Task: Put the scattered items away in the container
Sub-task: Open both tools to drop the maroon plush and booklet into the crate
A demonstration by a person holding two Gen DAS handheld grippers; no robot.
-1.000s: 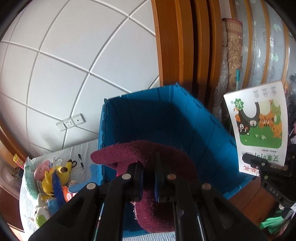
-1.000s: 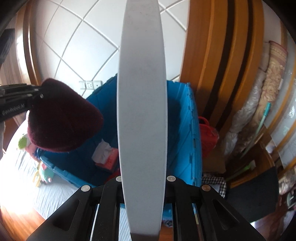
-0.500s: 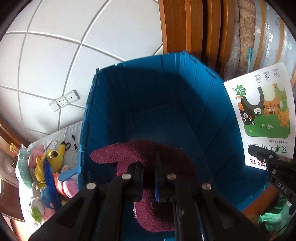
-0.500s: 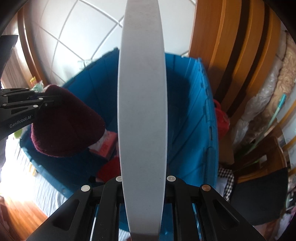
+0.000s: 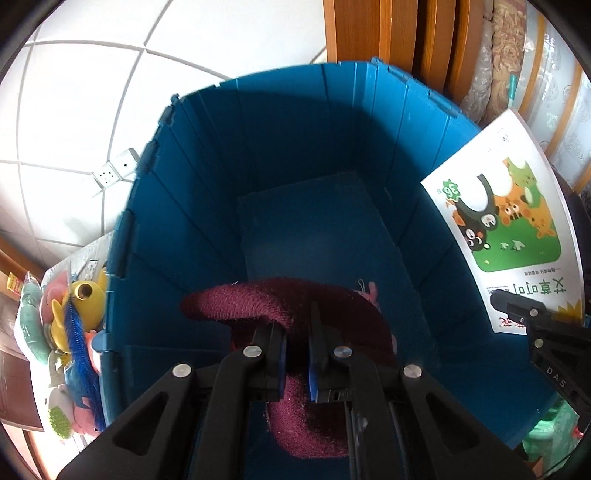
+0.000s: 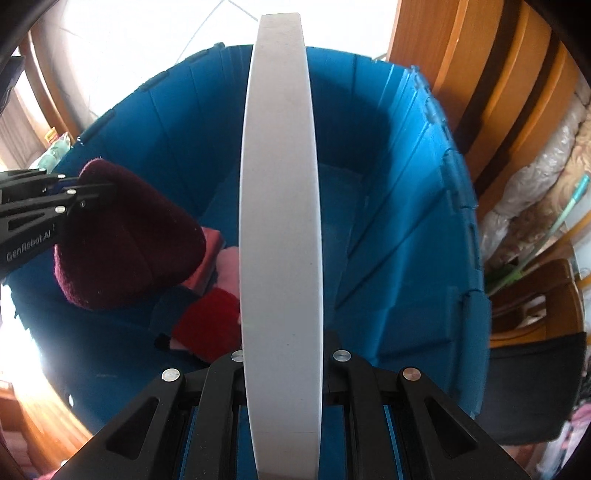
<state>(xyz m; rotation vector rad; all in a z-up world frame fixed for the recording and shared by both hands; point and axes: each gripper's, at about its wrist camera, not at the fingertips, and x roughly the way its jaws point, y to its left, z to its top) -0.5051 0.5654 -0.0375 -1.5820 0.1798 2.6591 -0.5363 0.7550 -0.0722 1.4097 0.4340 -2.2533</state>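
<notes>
White wall tiles (image 5: 92,92) with pale grout lines fill the background, and a wooden frame (image 5: 388,33) of orange-brown boards stands behind a large blue container (image 5: 207,206) with ribbed walls. Both grippers tip steeply downward toward its open top. The left gripper (image 5: 297,354) is clamped on a maroon knitted hat (image 5: 321,306), its black fingers with blue pads pressed into the fabric near the hat's middle; the hat curls out to the left and droops below the fingers, hanging inside the container's walls above the floor. In the right wrist view the same hat (image 6: 125,240) hangs from the left gripper (image 6: 86,194), which enters from the left edge, low inside the bin and above a few pink and red cloth items (image 6: 210,317) lying at the near end of the floor. The right gripper (image 6: 282,356) pinches a thin white book (image 6: 280,221), seen edge-on in its own camera as a tall pale strip rising up the middle of the view. From the left wrist view the book's cover (image 5: 506,236) shows cartoon animals on a green patch and printed characters, with the right gripper (image 5: 517,312) gripping its lower corner at the container's right wall. Outside the bin on the left, a heap of plush toys (image 5: 70,332) lies on a pale cloth, yellow, pink and blue among them, and two white wall sockets (image 5: 114,173) sit on the tiles above.
</notes>
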